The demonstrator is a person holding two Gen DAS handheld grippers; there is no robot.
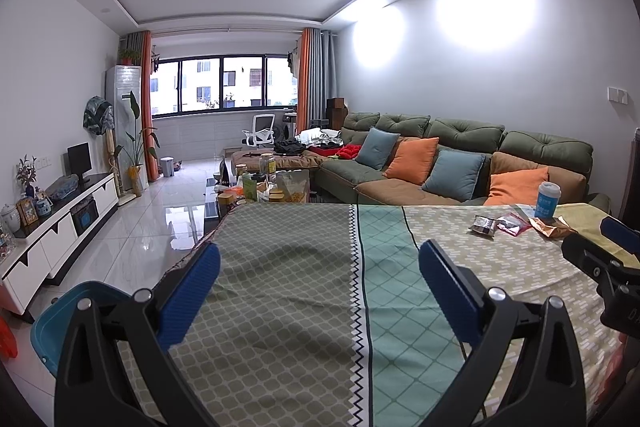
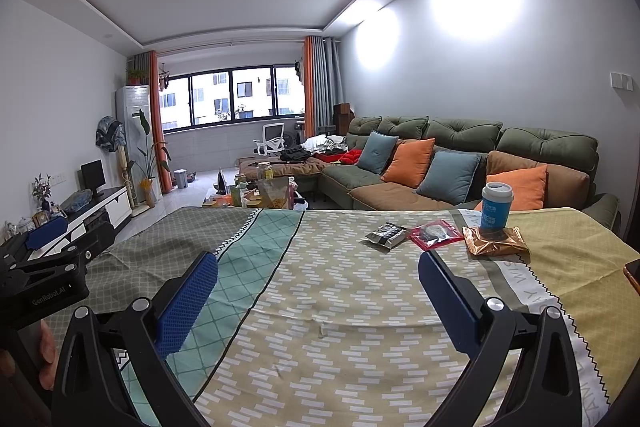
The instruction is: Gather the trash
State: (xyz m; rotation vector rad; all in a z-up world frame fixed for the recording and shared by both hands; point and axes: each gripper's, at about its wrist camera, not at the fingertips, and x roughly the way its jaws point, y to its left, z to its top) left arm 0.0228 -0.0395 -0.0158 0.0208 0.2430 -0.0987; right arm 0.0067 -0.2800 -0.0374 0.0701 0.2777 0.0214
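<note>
On the patterned tablecloth [image 2: 340, 307] lie a silver wrapper [image 2: 387, 235], a red packet [image 2: 435, 234] and a copper foil bag [image 2: 496, 242]. A blue paper cup [image 2: 496, 205] stands upright just behind the foil bag. In the left wrist view the same wrapper [image 1: 485, 225], packet [image 1: 513, 223], foil bag [image 1: 554, 227] and cup [image 1: 548, 199] sit at the far right. My left gripper [image 1: 320, 263] is open and empty above the left part of the table. My right gripper [image 2: 318, 275] is open and empty, well short of the trash.
A teal bin [image 1: 68, 319] stands on the floor beside the table's left edge. A green sofa [image 2: 460, 163] with cushions lies behind the table. A cluttered coffee table [image 1: 260, 187] and a white TV cabinet [image 1: 60, 227] are farther off. An orange object [image 2: 634, 275] touches the table's right edge.
</note>
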